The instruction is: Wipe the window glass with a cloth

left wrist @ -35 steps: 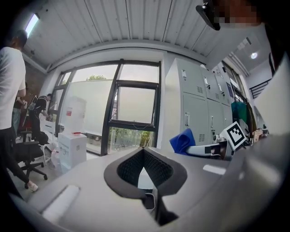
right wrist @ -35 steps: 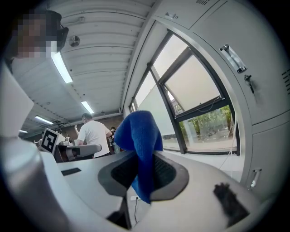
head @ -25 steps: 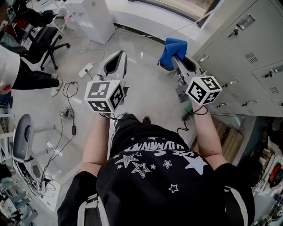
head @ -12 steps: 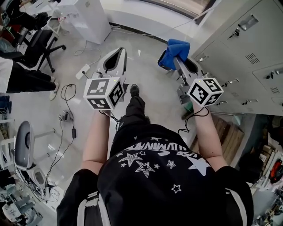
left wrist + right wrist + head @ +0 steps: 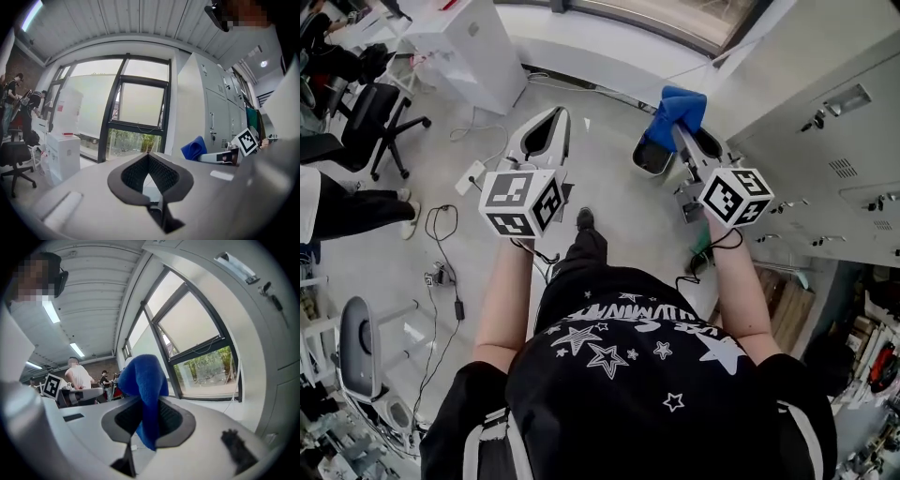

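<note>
right gripper: clamped on the blue cloth
left gripper: pinched closed, empty
tip: press cloth flat on window glass, start at a top corner

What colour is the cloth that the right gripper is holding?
Bright blue. The cloth shows best in the right gripper view.

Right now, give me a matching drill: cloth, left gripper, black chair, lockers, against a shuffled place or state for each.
1. cloth
2. left gripper
3. black chair
4. lockers

A. jaws together, nothing between them
B. along the person's right side
C. on the floor, far left
D. clamped in the right gripper

Pairs: 1-D, 2-A, 3-C, 4-B
</note>
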Demonstrator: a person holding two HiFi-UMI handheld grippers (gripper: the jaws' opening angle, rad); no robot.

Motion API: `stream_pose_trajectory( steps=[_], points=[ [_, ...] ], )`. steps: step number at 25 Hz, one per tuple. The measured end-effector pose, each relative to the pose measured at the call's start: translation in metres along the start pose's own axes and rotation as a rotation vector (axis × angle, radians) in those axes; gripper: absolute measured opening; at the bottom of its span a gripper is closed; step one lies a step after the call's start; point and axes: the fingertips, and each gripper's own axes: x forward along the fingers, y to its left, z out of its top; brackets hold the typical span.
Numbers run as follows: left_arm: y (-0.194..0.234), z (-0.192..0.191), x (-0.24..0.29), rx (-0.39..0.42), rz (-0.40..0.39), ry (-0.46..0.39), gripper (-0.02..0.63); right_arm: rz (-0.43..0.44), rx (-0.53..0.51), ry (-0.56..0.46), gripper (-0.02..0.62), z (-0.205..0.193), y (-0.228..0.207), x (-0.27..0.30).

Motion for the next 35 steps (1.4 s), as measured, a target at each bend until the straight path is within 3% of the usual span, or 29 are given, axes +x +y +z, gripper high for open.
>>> stream_pose_trajectory(
  steps=[9,19,25,35],
  points=[
    [0.08,0.018,0.084,-0.041,-0.011,0.017,0.008,-0.052,0.0,0.008,0.075,0.03,-0.045,0.102],
    [0.167,0.034,0.13,-0.064,-0.006,0.014,0.008,-0.088,-0.002,-0.006,0.075,0.046,-0.06,0.19],
    [0.189,0.036,0.151,-0.04,-0.02,0.014,0.008,-0.066,-0.046,0.02,0.075,0.043,-0.046,0.228],
    [0.222,0.031,0.204,-0.027,-0.013,0.044,0.008,-0.046,-0.026,0.05,0.075,0.042,-0.087,0.3]
  ],
)
